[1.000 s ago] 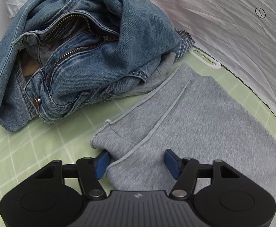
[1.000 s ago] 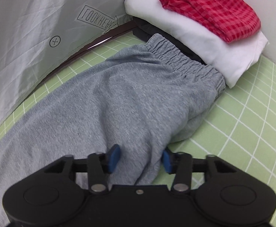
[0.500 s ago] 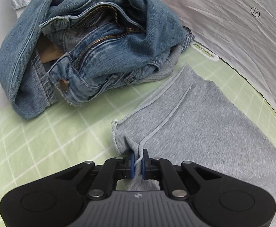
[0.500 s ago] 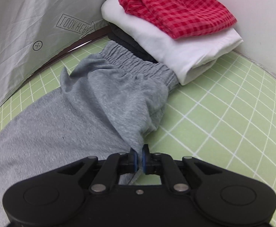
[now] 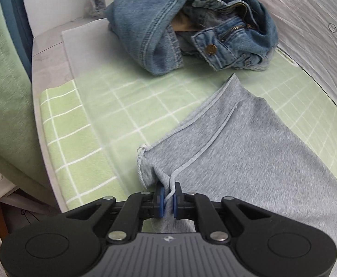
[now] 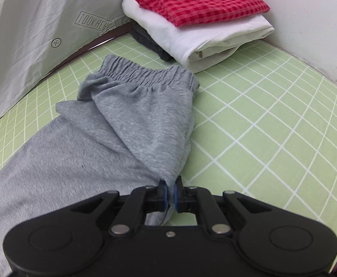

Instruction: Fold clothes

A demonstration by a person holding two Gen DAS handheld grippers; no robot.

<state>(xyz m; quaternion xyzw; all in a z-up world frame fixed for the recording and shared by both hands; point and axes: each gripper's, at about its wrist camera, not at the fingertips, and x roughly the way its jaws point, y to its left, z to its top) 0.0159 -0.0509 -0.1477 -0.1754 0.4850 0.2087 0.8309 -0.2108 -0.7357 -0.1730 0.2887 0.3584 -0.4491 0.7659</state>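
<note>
Both grippers — left gripper (image 5: 167, 199), right gripper (image 6: 171, 196) — tilted down, pinching sweatpants (image 5: 249, 152).

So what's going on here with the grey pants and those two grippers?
A person is folding clothes with a handheld gripper in each hand. The left gripper is shut on the hem end of the grey sweatpants, and the right gripper is shut on the fabric near the waistband. The pants lie on a green grid mat. A jeans heap and a folded stack sit beyond.

Your grey sweatpants (image 5: 249, 157) run off the lower right; the dark garment (image 6: 145, 39) hides under the white stack (image 6: 214, 39).
</note>
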